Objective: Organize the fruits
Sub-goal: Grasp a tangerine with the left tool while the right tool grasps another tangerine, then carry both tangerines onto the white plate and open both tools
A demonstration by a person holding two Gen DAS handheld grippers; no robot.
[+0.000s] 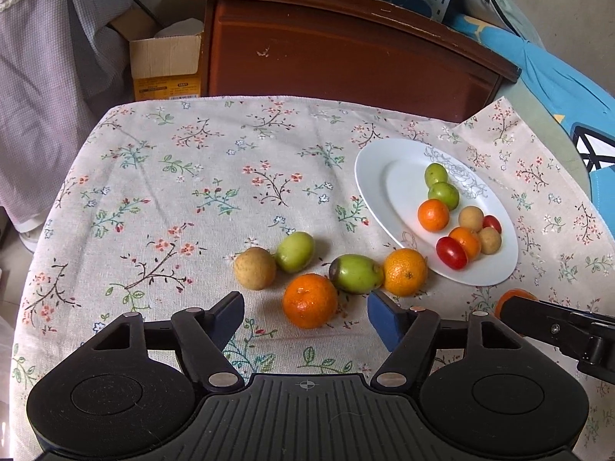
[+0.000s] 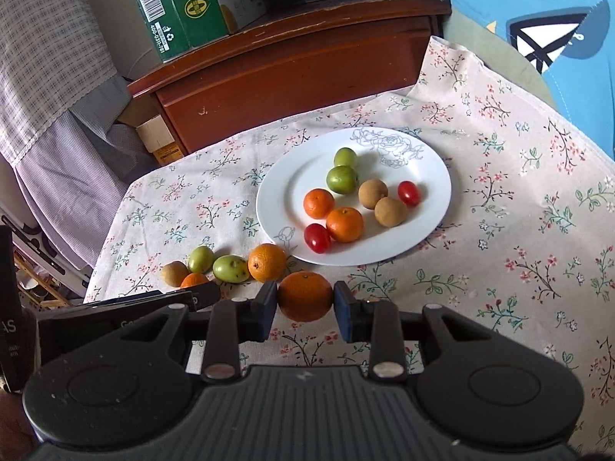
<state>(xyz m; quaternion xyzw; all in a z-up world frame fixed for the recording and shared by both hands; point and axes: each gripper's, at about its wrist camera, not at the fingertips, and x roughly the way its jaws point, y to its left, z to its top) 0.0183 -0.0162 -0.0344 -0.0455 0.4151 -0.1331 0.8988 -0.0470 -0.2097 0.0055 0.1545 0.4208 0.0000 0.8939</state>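
Seen from the left wrist, the left tool [image 1: 305,313] stands spread and empty over five fruits left on the table [image 1: 153,199] beside the white plate [image 1: 371,176], which already carries eight. From the right wrist, the right tool [image 2: 305,301] grips a mandarin [image 2: 305,301] just short of the plate's near rim, seemingly next to go on.

A home, prob. a bedroom or living rm: desk w/ floral cloth [image 1: 200,176], wooden cabinet [image 1: 346,46] behind it w/ boxes [image 2: 180,4] on top, checked curtain [image 1: 42,77], open carton [image 1: 165,65] on floor, blue cushion [image 2: 530,19] at the side.
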